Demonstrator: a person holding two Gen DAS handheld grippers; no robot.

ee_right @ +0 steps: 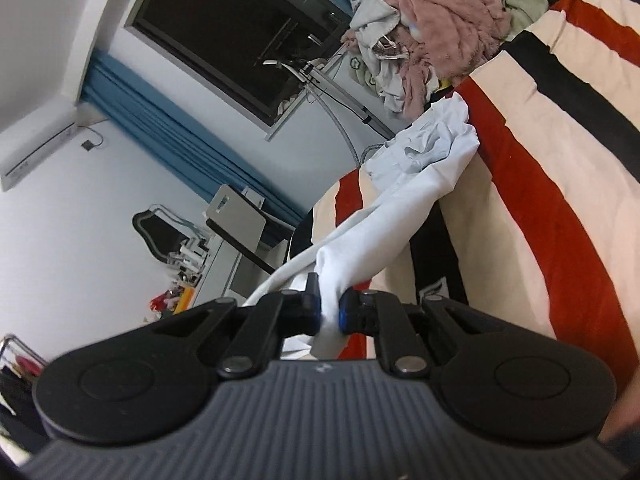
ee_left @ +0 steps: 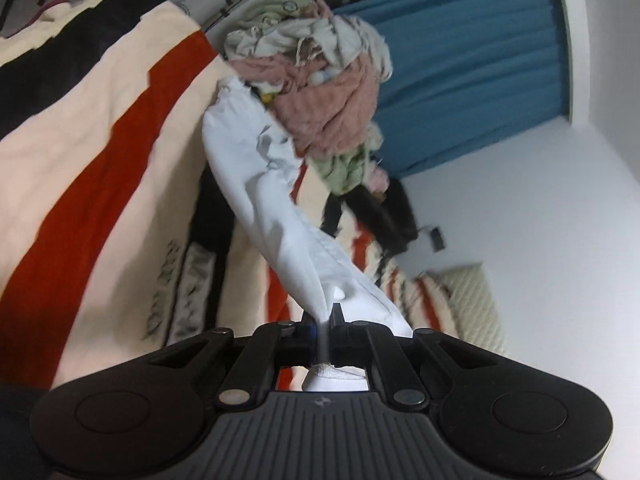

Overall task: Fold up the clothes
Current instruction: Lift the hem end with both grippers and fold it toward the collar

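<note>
White garment (ee_left: 256, 184): one pale shirt-like piece, stretched between my two grippers above the striped bedspread (ee_left: 100, 152), its far end bunched beside the laundry pile (ee_left: 320, 92). Left gripper (ee_left: 323, 320): jaws clenched on a gathered fold of the cloth, which runs up and away from them. Laundry pile: pink, cream and green pieces, heaped on the bed in front of the blue curtain (ee_left: 460, 60). Right gripper (ee_right: 329, 310): blue-padded jaws pinched tight on another bunch of the same garment (ee_right: 404, 200). Dark window (ee_right: 240, 32) behind.
</note>
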